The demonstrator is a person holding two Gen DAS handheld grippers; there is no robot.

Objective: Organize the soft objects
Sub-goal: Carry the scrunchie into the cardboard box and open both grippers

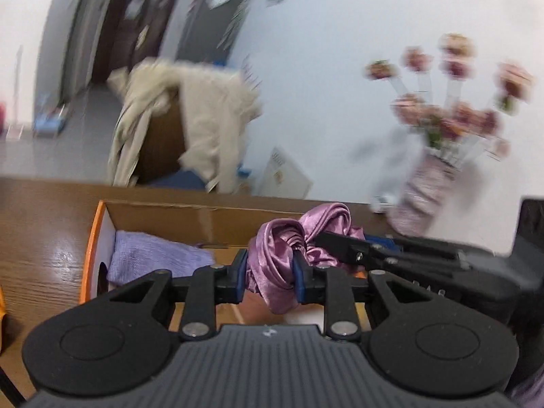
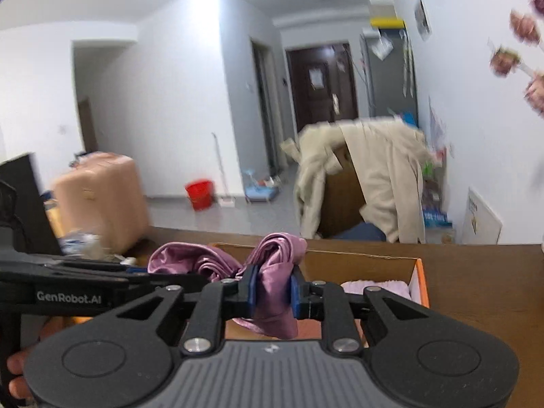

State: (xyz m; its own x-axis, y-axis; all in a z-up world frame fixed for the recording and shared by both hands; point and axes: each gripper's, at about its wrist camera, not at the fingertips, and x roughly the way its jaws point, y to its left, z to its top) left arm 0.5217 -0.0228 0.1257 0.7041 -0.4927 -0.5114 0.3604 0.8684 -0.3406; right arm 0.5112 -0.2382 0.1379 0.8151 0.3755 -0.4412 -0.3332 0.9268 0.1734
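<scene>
Between both grippers, pink satin cloth point(image 1: 275, 265) is held above the cardboard box point(image 1: 163, 214): left gripper point(image 1: 270, 273) pinches one end, right gripper point(image 2: 272, 292) the other, likely for lowering in beside the purple towel point(image 1: 153, 255). Beyond, wooden table point(image 1: 44, 238).

- Flowers point(image 1: 452, 102) in the vase point(image 1: 421, 193) are motion-blurred.
- The satin cloth point(image 1: 282, 258) hides part of the box floor.
- The lavender towel point(image 2: 374, 287) shows only partly behind the gripper linkage.

Wrist views close above box point(image 1: 163, 212), sharing satin cloth point(image 2: 272, 272).
</scene>
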